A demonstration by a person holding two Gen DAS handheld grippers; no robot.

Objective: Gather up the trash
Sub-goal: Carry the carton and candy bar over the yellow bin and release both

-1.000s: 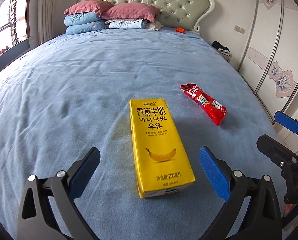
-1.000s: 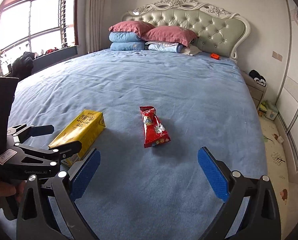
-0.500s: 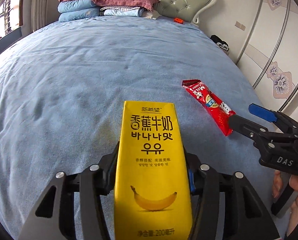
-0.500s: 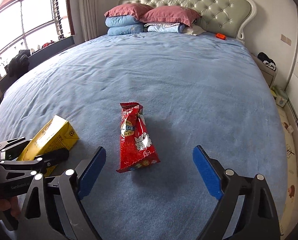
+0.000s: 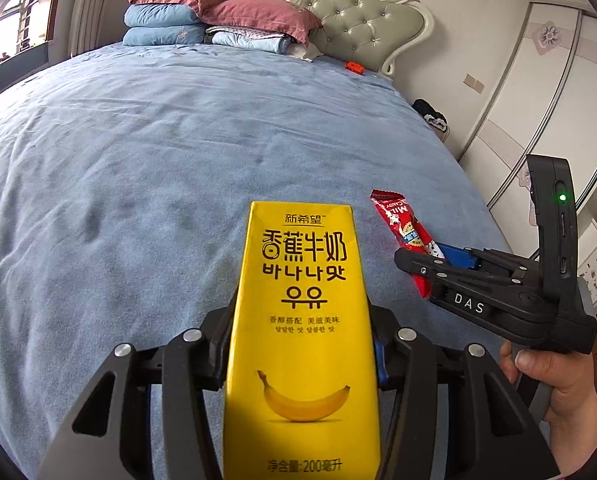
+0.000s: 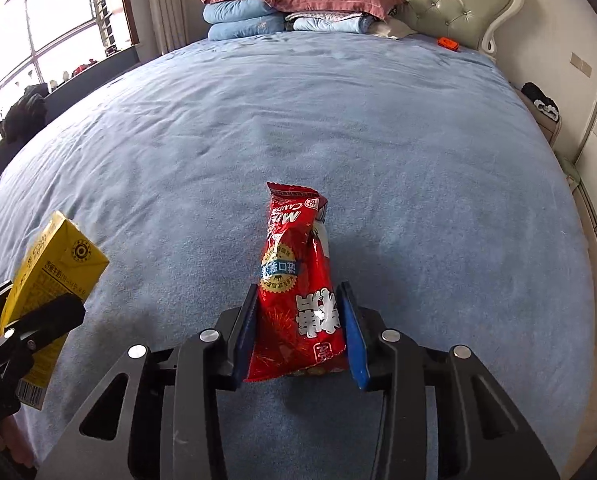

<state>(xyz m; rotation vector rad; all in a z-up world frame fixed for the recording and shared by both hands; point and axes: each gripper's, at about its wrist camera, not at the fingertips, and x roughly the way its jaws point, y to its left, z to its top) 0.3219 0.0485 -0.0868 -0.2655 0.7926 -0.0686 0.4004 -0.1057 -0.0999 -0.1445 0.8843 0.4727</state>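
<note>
My left gripper [image 5: 302, 344] is shut on a yellow banana milk carton [image 5: 302, 320] and holds it off the blue bed [image 5: 158, 160]. The carton also shows at the left of the right wrist view [image 6: 46, 276], tilted in the left gripper. My right gripper [image 6: 300, 312] has its blue pads [image 6: 354, 336] closed against both sides of a red candy wrapper [image 6: 298, 280] that lies on the bed. In the left wrist view the right gripper [image 5: 430, 264] covers the near end of the wrapper [image 5: 398, 220].
Stacked pillows [image 6: 298, 8] and a tufted headboard [image 6: 450, 0] are at the far end of the bed. A small orange object [image 6: 448, 43] lies near the headboard. A wardrobe [image 5: 538, 100] stands to the right, a window [image 6: 58, 20] to the left.
My left gripper closed on the carton and lifted it. My right gripper moved forward over the red wrapper and closed on it.
</note>
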